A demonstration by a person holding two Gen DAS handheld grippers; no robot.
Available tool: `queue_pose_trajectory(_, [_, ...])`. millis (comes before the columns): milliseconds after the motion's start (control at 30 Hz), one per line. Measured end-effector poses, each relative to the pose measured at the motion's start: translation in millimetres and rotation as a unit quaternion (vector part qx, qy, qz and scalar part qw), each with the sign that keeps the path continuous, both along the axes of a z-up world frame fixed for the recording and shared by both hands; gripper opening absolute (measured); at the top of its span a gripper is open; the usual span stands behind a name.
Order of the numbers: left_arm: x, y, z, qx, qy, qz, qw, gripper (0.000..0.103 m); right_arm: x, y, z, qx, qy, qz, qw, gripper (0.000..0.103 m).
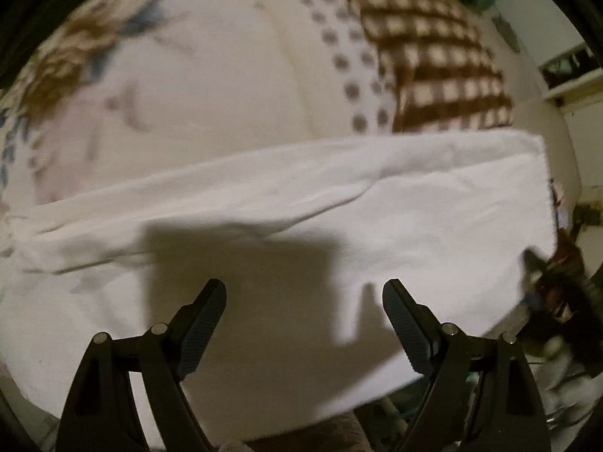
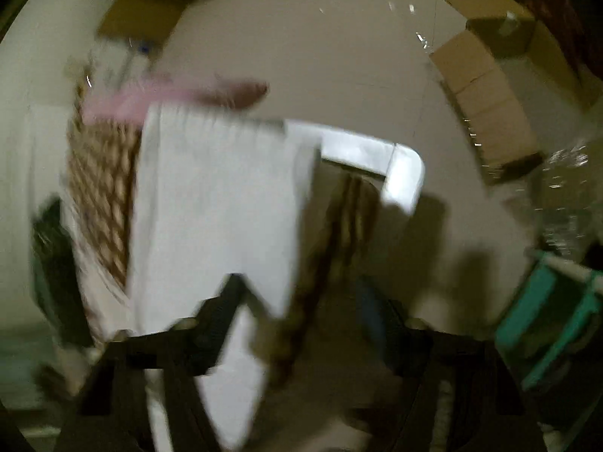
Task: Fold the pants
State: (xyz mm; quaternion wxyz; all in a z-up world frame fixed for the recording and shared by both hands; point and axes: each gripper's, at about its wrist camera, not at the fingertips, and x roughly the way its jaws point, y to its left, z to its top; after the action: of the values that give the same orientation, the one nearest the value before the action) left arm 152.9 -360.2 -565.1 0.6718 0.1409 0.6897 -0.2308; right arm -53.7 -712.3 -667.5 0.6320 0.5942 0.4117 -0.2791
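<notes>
White pants lie folded lengthwise in a long band across a bed, creased along the middle. My left gripper is open and empty, hovering just above the pants' near edge, its shadow on the cloth. In the blurred right wrist view the pants run away from the camera over the bed's end. My right gripper is open and empty, above the pants' near end. The other gripper shows as a dark shape at the pants' right end.
The bedspread is cream with flower print, dots and a brown checked band. Beyond the bed's end are the floor, cardboard boxes, a teal crate and a pink cloth.
</notes>
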Motion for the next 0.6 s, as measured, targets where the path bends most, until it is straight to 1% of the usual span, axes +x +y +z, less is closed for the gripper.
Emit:
queue_pose_trajectory(33, [1,-1,-7,0.008,0.003,-0.001,1.0000,0.085,-1,-10,-3,0.008,-0.017,-0.007,1.000,0.053])
queue_pose_trajectory(67, [2,-3,-12,0.008,0.001,-0.002,1.0000,0.093,1,-18,-2,0.005,-0.025,-0.007,1.000,0.052])
queue_pose_trajectory(100, [2,-5,-12,0.002,-0.003,-0.003,1.0000,0.098,6,-24,0,0.000,-0.034,0.000,0.999,0.050])
queue_pose_trajectory(133, [1,-8,-14,0.005,-0.003,-0.003,1.0000,0.103,9,-26,3,-0.004,-0.040,0.004,0.999,0.049])
queue_pose_trajectory(200, [0,-14,-18,0.020,-0.011,-0.007,0.9997,0.103,20,-29,9,-0.007,-0.062,0.013,0.998,0.048])
queue_pose_trajectory(267, [0,-17,-19,0.029,-0.018,0.001,0.9994,0.103,25,-26,18,-0.007,-0.088,0.020,0.996,0.046])
queue_pose_trajectory(333, [2,-17,-20,0.030,-0.018,0.017,0.9993,0.103,32,-27,19,-0.001,-0.099,0.032,0.995,0.046])
queue_pose_trajectory(433, [5,-19,-22,0.035,-0.017,0.032,0.9987,0.103,40,-28,10,0.008,-0.105,0.042,0.994,0.046])
queue_pose_trajectory(467, [7,-20,-23,0.037,-0.017,0.036,0.9985,0.103,43,-29,10,0.005,-0.109,0.042,0.993,0.039])
queue_pose_trajectory(500, [8,-20,-24,0.039,-0.016,0.040,0.9983,0.103,45,-29,11,-0.005,-0.108,0.042,0.993,0.029])
queue_pose_trajectory(533, [8,-22,-25,0.040,-0.016,0.043,0.9981,0.103,49,-28,15,-0.022,-0.111,0.047,0.992,0.012])
queue_pose_trajectory(600, [10,-23,-26,0.042,-0.013,0.044,0.9980,0.103,56,-26,19,-0.043,-0.109,0.064,0.991,0.012])
